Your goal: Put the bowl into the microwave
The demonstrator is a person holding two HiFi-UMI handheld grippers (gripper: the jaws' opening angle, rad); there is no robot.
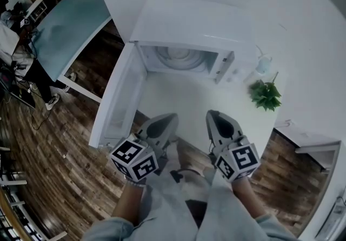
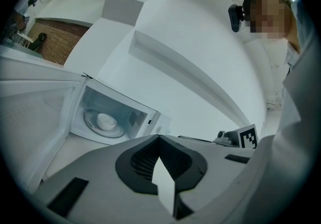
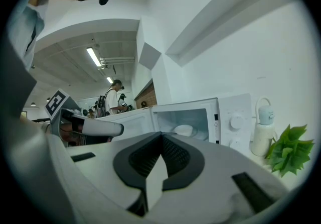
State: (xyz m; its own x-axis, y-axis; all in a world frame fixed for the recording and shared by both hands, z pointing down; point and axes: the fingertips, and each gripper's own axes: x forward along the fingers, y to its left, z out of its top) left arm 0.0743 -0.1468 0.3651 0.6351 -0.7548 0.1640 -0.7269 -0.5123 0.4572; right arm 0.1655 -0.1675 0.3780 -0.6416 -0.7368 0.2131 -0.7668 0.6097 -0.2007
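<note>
Placement looks done; small white round bowl [image 2: 105,120] sits on turntable inside white open-door microwave [image 1: 189,24]; left claw [image 1: 168,118] and right claw [image 1: 213,115] both pinched closed, empty, above white table [image 1: 178,91]; best to keep them clear of bowl and door.

Open microwave [image 1: 189,24] on a white worktop [image 1: 178,94], its door [image 1: 116,99] swung out to the left. A white bowl [image 1: 181,57] sits inside on the turntable. Left tool [image 1: 168,121] and right tool [image 1: 213,118], jaws together, are side by side over the worktop's near edge. A green plant [image 1: 265,94] and small bottle [image 1: 263,65] stand right of the microwave.
</note>
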